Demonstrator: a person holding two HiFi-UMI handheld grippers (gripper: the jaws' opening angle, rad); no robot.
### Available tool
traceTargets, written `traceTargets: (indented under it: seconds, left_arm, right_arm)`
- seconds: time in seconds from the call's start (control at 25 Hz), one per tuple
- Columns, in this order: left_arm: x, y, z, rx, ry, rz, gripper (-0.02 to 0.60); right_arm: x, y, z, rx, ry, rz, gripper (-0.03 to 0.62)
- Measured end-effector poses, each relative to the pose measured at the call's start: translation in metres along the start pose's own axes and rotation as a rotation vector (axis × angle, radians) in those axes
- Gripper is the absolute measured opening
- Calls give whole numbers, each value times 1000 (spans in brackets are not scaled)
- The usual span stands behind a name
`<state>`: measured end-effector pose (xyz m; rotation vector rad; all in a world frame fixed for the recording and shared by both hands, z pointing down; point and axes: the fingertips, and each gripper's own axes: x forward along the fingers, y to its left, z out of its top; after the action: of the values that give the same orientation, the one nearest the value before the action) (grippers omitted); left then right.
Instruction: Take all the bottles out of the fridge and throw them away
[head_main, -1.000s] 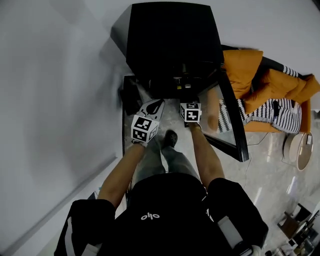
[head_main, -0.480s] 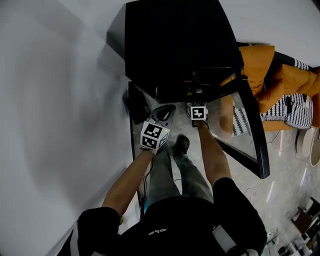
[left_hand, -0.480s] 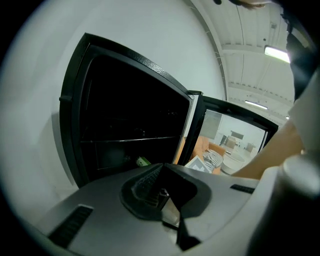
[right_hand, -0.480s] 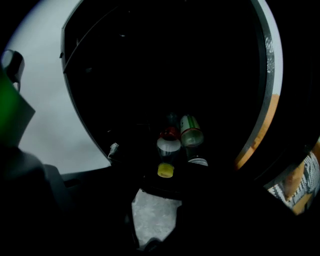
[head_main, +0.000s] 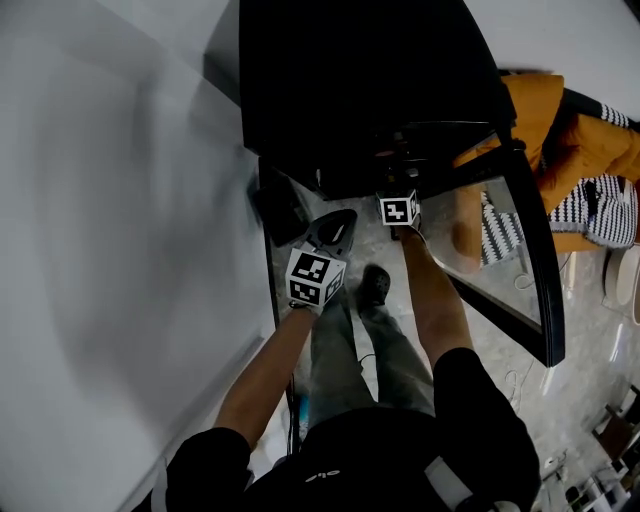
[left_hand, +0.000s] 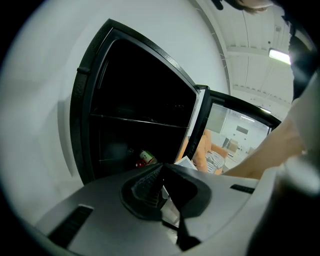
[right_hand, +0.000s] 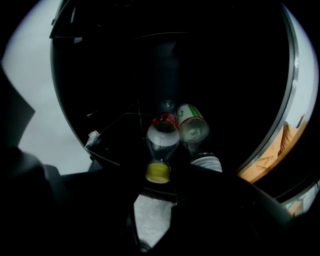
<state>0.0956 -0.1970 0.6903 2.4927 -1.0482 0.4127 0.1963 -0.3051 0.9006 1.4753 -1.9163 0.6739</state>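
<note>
Bottles (right_hand: 162, 142), right gripper view: lying inside the black fridge (right_hand: 225, 60), clear plastic, red and green labels unreadable, yellow cap (right_hand: 158, 171) just beyond the right claw (right_hand: 152, 202), half open after just closing a little, empty. Left gripper view: left claw (left_hand: 162, 187) pressing shut, empty. Head view: glass door (head_main: 495, 250) standing open.

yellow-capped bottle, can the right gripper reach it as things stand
Probably yes: the fridge door is open and the yellow-capped bottle lies cap-first just ahead of the right gripper, whose part-open jaws have just been closing, nothing between them.
</note>
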Motion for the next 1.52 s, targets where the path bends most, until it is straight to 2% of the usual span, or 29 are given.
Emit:
traceTargets:
  seconds: [0.2, 0.32, 0.56, 0.64, 0.92, 1.2, 1.52]
  left_arm:
    - [-7, 6, -5, -18, 5, 21, 8]
    - [-16, 6, 1, -24, 2, 37, 8]
    - [-38, -5, 42, -31, -54, 80, 8]
    - [-46, -13, 55, -22, -68, 88, 8]
    - [-78, -41, 102, 21, -110, 123, 8]
    - [-102, -66, 115, 23, -126, 162, 8]
    - [-131, -72, 119, 13, -166, 233, 8]
  right_arm:
    - [-14, 2, -4, 31, 14, 34, 153]
    - [-45, 5, 4, 19, -26, 42, 150]
    - [-114, 4, 13, -16, -72, 61, 147]
    - [-139, 5, 24, -23, -114, 75, 147]
    - [-224, 1, 56, -70, -162, 115, 146]
    - [-305, 4, 92, -100, -260, 159, 146]
    - [-345, 31, 110, -175, -297, 257, 146]
